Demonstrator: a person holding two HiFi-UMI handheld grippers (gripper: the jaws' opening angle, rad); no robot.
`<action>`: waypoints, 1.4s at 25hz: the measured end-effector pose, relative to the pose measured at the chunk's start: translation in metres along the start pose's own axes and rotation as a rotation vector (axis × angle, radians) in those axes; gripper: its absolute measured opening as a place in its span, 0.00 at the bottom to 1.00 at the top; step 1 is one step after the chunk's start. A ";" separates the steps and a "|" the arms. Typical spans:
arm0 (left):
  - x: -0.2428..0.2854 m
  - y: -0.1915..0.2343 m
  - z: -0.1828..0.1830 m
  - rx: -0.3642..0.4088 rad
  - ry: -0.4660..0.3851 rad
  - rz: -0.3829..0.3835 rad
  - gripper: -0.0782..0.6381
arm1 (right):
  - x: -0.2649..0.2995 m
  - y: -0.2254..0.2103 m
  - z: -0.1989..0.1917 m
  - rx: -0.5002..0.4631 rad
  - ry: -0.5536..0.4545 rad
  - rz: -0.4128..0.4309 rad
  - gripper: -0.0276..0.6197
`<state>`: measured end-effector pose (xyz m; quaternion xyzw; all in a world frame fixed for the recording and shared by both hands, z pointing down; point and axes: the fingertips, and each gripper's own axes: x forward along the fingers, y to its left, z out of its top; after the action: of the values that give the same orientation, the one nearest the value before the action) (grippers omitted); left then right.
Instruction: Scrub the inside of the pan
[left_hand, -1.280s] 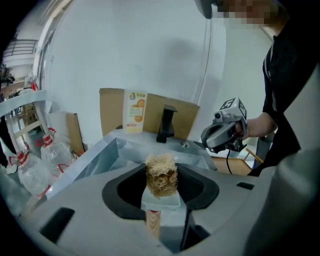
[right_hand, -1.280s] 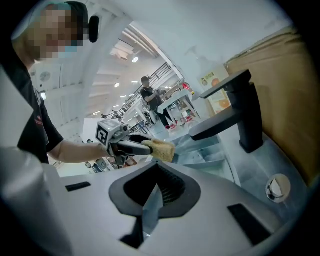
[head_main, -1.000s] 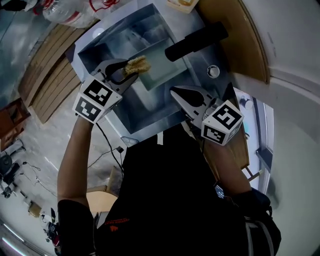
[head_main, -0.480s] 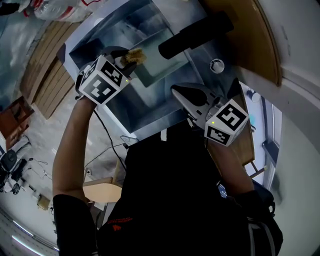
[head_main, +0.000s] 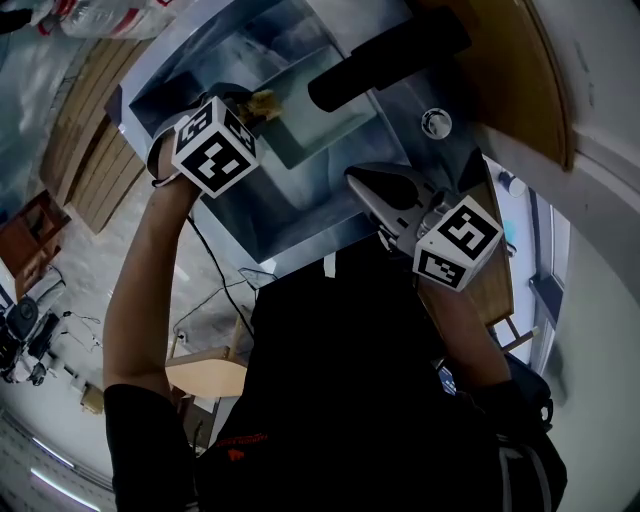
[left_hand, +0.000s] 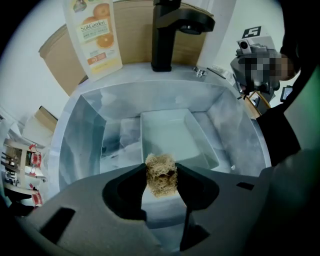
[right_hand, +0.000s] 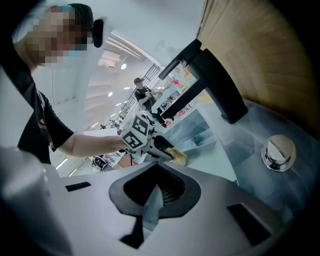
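Observation:
A rectangular metal pan (head_main: 325, 125) (left_hand: 172, 135) lies in the steel sink (head_main: 250, 215) (left_hand: 80, 140). My left gripper (head_main: 250, 110) (left_hand: 161, 171) hangs over the sink's left side, just short of the pan's near edge. It is shut on a tan fibre scrubber (head_main: 266, 100) (left_hand: 161, 182), which shows no contact with the pan. My right gripper (head_main: 352, 182) (right_hand: 152, 200) is shut with nothing in it, above the sink's near right corner. The right gripper view also shows the left gripper (right_hand: 165, 150) and the scrubber (right_hand: 178, 157).
A black faucet (head_main: 385, 62) (left_hand: 172, 30) (right_hand: 215, 85) reaches over the sink from the back. A soap bottle (left_hand: 93, 37) stands behind the sink on the left, a chrome knob (head_main: 434, 124) (right_hand: 278, 152) on the right deck. A wooden panel (head_main: 500, 70) backs the counter.
My left gripper has moved up and left with the scrubber and turned, so its marker cube faces the head camera and covers the jaws. The right gripper has barely shifted.

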<state>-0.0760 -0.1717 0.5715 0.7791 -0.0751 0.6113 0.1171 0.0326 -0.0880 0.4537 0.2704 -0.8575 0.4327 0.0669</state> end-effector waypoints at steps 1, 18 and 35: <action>0.001 0.001 -0.001 0.000 0.009 0.004 0.36 | 0.000 0.000 -0.001 0.002 0.000 0.001 0.05; 0.006 -0.038 0.007 0.046 0.046 -0.065 0.36 | -0.007 0.002 -0.007 0.010 -0.008 0.001 0.05; 0.010 -0.086 0.016 0.061 0.021 -0.116 0.36 | -0.015 0.012 -0.020 0.003 -0.004 0.009 0.05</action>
<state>-0.0364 -0.0930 0.5695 0.7789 -0.0100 0.6135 0.1295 0.0366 -0.0602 0.4526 0.2673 -0.8582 0.4337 0.0627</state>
